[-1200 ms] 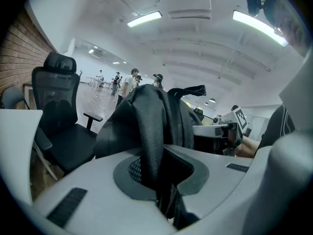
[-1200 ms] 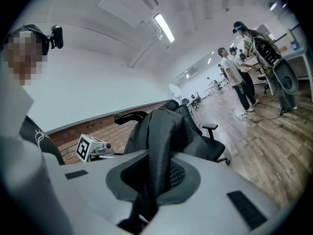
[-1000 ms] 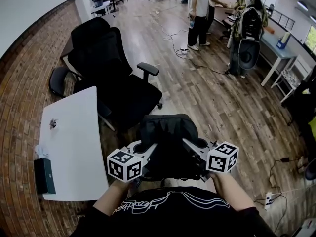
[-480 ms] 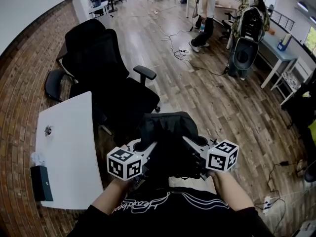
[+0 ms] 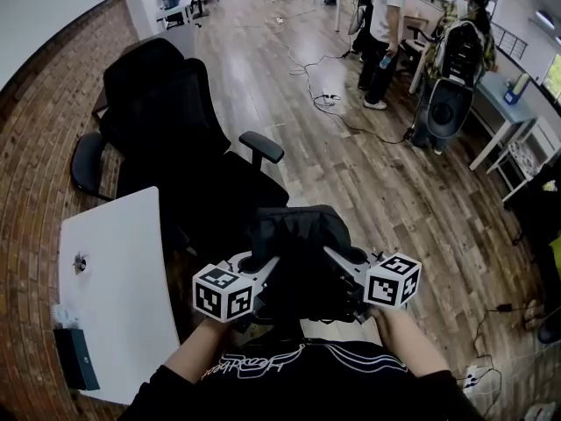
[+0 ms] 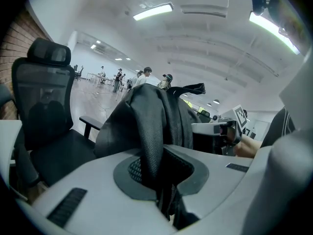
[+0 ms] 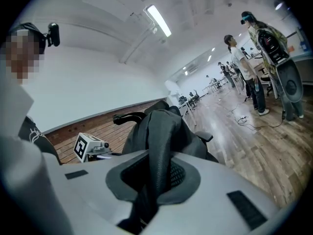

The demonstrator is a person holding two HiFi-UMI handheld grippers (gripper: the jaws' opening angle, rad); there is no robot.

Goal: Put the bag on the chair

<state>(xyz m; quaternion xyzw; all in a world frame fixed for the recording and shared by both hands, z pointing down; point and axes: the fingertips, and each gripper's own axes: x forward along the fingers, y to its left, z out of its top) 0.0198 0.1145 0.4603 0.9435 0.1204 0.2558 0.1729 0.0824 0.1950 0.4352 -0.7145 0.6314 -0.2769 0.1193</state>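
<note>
- Table (image 5: 114, 270): white, far left. It has slid left and lower in the head view.
- Chair (image 5: 202, 182): black, now closer ahead.
- Left gripper (image 5: 261, 270): jaws pinching a bag strap.
- Bag (image 5: 298, 239): black, held in the air between both grippers, near the chair but not on it.
- Right gripper (image 5: 344, 268): jaws pinching the other strap.
- Judgement: the approach is nearly done; lowering the bag onto the seat remains.

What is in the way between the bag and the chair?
Nothing visible. The left hand-held gripper and the right hand-held gripper are shut on the bag, and the chair has its seat bare just ahead. Its armrest stands beside the seat, and a table is off to the left.
</note>
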